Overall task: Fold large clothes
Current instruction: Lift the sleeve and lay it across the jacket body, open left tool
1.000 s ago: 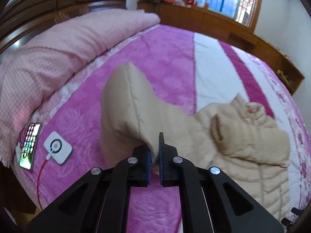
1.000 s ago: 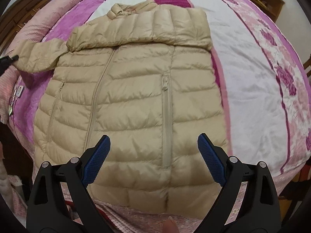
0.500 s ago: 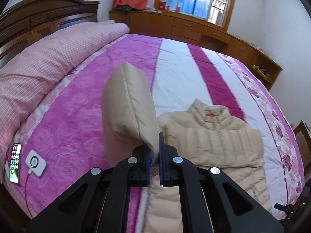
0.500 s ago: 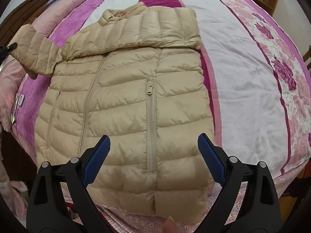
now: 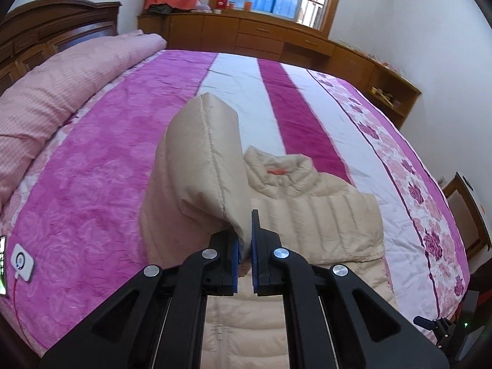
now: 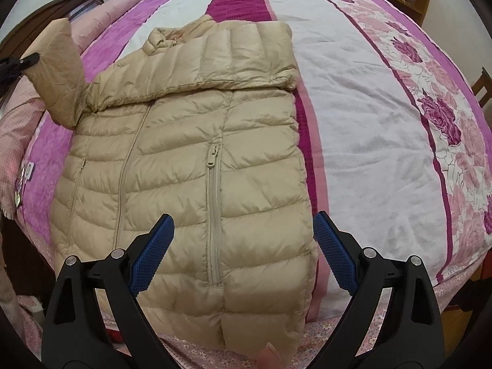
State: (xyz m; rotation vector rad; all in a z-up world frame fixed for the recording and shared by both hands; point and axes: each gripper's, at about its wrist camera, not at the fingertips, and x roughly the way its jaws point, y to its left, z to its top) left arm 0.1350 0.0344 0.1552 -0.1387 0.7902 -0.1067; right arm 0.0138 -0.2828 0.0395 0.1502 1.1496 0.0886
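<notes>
Beige puffer jacket (image 6: 184, 166) lying front-up on the bed (image 6: 363, 117), collar toward the far side, hem at the near edge. One sleeve (image 6: 215, 61) is folded across the chest. The other sleeve (image 5: 203, 166) is raised off the bedspread, its cuff pinched between the pressed-together pads of the left gripper (image 5: 245, 240). The right gripper (image 6: 243, 246) hovers over the lower front of the jacket, jaws spread wide and empty. A pink quilt (image 5: 61, 86) lies along the headboard side.

Left wrist view low across bed (image 5: 92, 184), right wrist steeply down, sharing jacket (image 6: 184, 169)
</notes>
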